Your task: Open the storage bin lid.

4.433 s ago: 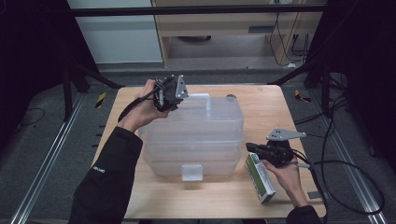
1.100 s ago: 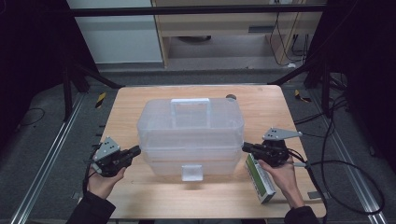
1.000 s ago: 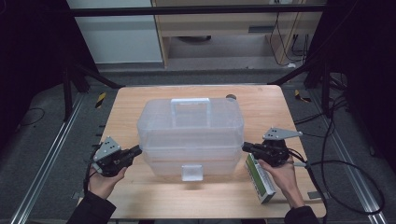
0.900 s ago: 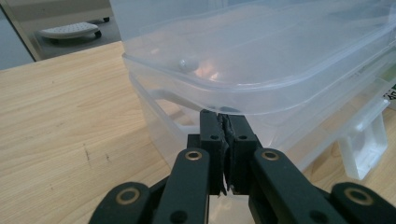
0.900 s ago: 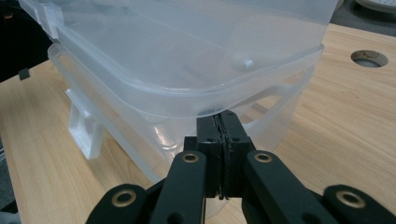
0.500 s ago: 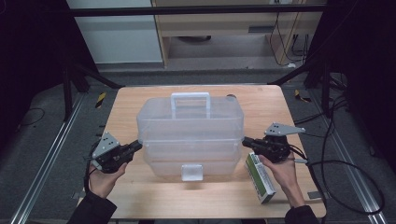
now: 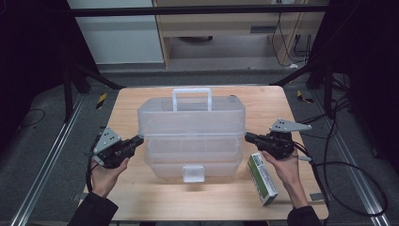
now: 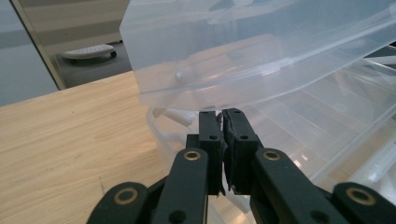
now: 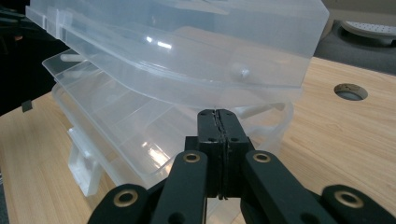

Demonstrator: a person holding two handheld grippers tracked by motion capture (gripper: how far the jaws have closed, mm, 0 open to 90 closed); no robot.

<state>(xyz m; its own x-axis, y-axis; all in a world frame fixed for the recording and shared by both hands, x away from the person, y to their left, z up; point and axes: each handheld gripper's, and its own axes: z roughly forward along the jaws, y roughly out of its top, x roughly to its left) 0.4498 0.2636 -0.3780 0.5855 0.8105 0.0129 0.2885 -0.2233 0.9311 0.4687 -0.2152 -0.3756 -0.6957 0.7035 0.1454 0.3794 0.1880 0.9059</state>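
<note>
Translucent plastic storage box (image 7: 192,136), one, sits mid-counter (image 7: 141,207), lid tilted up, handle (image 7: 191,98) upright. One green-and-white carton (image 7: 262,178) lies just right of it, print unreadable. Left gripper (image 7: 135,140) and right gripper (image 7: 249,136), jaws pressed together, tuck under the lid's side edges.

A storage box (image 7: 190,136) sits mid-table (image 7: 141,197), the left gripper (image 7: 136,140) at its left side, the right gripper (image 7: 248,136) and a carton (image 7: 262,177) at its right.

black left gripper (image 7: 136,140) with brass-ringed screws, grey three-cornered plate, trailing black cable, dark sleeves
</note>
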